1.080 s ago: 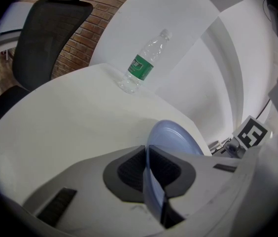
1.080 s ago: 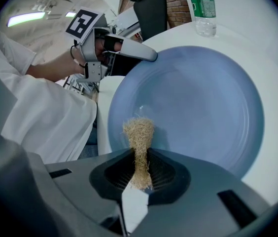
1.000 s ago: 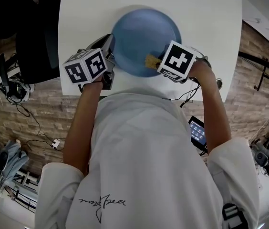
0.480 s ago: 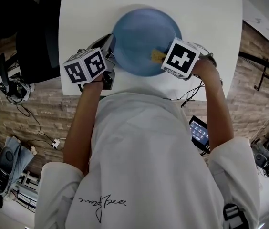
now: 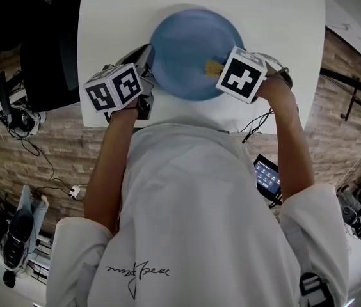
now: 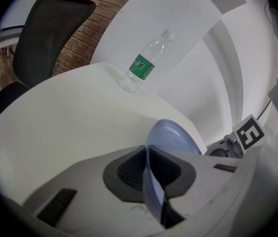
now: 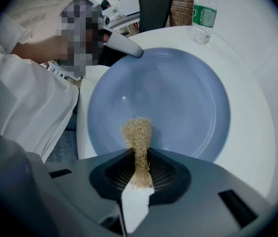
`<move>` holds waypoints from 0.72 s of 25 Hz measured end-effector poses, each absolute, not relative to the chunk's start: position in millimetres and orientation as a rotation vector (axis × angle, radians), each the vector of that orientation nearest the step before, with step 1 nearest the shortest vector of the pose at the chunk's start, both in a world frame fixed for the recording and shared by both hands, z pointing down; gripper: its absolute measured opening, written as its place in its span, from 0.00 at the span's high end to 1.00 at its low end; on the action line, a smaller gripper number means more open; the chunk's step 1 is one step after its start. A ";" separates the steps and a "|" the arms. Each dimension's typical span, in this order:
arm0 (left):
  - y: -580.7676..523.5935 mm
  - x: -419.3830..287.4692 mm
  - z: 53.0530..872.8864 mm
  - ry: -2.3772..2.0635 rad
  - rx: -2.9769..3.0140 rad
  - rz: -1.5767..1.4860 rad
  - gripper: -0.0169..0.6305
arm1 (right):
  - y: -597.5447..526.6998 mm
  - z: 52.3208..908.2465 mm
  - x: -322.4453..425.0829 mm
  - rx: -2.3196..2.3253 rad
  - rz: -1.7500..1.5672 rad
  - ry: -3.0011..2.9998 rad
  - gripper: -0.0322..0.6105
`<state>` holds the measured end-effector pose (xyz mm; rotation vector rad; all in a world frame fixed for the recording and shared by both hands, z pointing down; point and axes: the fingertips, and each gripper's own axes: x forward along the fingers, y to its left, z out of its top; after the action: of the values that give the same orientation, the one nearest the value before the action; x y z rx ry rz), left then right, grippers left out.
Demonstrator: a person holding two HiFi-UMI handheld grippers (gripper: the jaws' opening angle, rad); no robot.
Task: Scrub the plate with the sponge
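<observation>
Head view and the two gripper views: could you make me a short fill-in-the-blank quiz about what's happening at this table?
The left gripper clamps the rim of a round plate whose colour is ___.
The right gripper is shut on a tan fibrous sponge held over the ___.
The clear plastic bottle standing on the white table wears a ___ label.
Missing words: blue; plate; green.
</observation>
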<state>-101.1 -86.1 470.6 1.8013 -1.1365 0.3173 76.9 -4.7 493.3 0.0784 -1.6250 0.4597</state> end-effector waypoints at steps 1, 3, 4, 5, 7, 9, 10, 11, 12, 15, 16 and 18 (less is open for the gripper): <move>-86.4 -101.5 470.5 -1.136 1.800 0.316 0.95 | -5.2 493.7 75.8 0.076 0.458 -1.628 0.87; -86.8 -102.1 470.1 -1.137 1.800 0.318 0.95 | -7.7 493.3 76.0 0.079 0.451 -1.624 0.87; -86.9 -102.2 469.9 -1.137 1.800 0.319 0.95 | -9.0 493.0 76.5 0.082 0.443 -1.622 0.87; -86.8 -102.2 469.7 -1.136 1.801 0.320 0.95 | -10.5 492.9 77.2 0.086 0.431 -1.620 0.87; -86.8 -101.7 469.9 -1.133 1.802 0.323 0.95 | -14.2 493.5 79.4 0.097 0.403 -1.617 0.87; -87.0 -101.5 470.5 -1.131 1.804 0.326 0.95 | -19.0 494.6 81.1 0.116 0.380 -1.616 0.87; -86.7 -101.5 470.5 -1.130 1.804 0.328 0.95 | -21.6 494.8 81.7 0.129 0.371 -1.616 0.87; -86.2 -101.4 470.3 -1.128 1.805 0.331 0.95 | -23.9 494.6 82.3 0.144 0.367 -1.615 0.87; -85.7 -101.2 470.1 -1.126 1.805 0.333 0.95 | -26.1 494.4 83.2 0.159 0.368 -1.613 0.87; -86.3 -100.5 470.8 -1.122 1.807 0.337 0.95 | -34.7 495.1 85.6 0.197 0.358 -1.609 0.87; -86.7 -100.5 471.5 -1.121 1.806 0.338 0.95 | -38.3 495.7 86.2 0.208 0.345 -1.608 0.87; -86.9 -100.8 472.2 -1.121 1.805 0.338 0.95 | -45.5 496.4 86.9 0.235 0.318 -1.607 0.87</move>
<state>-100.8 -86.9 472.2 1.8047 -1.1205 0.3381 86.9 -45.5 496.4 0.2348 -1.6073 0.3175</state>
